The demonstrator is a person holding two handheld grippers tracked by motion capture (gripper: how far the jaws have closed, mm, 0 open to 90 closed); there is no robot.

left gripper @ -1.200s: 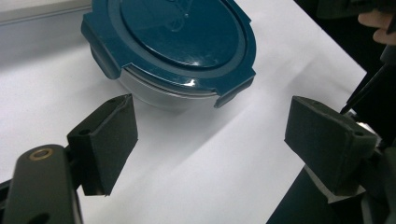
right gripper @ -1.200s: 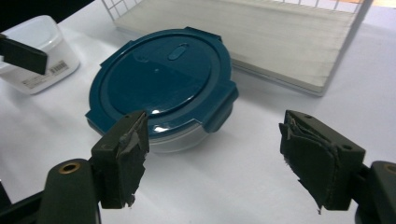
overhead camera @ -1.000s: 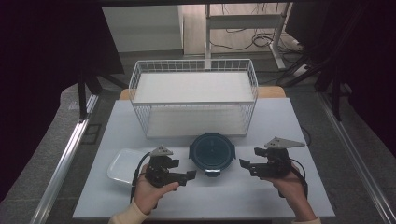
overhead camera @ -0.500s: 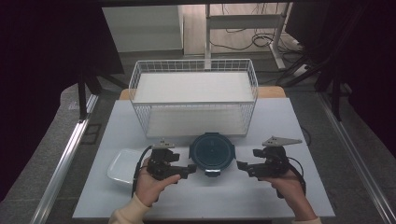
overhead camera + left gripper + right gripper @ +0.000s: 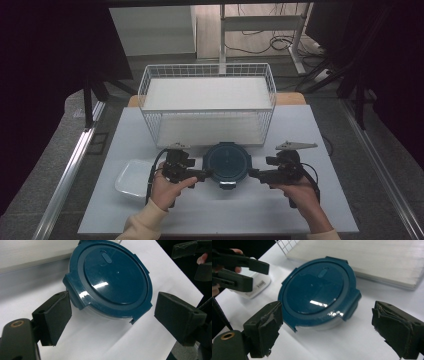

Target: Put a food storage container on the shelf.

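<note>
A round container with a dark blue clip lid (image 5: 226, 162) stands on the white table (image 5: 215, 212), just in front of the wire basket. My left gripper (image 5: 204, 174) points at its left side and my right gripper (image 5: 251, 174) at its right side, each a little short of the rim. In the left gripper view the container (image 5: 112, 277) lies beyond the left gripper (image 5: 112, 315), whose jaws are spread wide with nothing between them. The right gripper (image 5: 327, 327) is open the same way before the container (image 5: 317, 292).
A white wire basket (image 5: 207, 102) with a white floor stands behind the container. A shallow white tray (image 5: 131, 179) lies at the front left, beside my left hand. In the right gripper view the left gripper (image 5: 237, 267) shows above that tray (image 5: 254, 288).
Both grippers have closed in on the container, the left from the left and slightly forward, the right from the right. The container has not moved.
</note>
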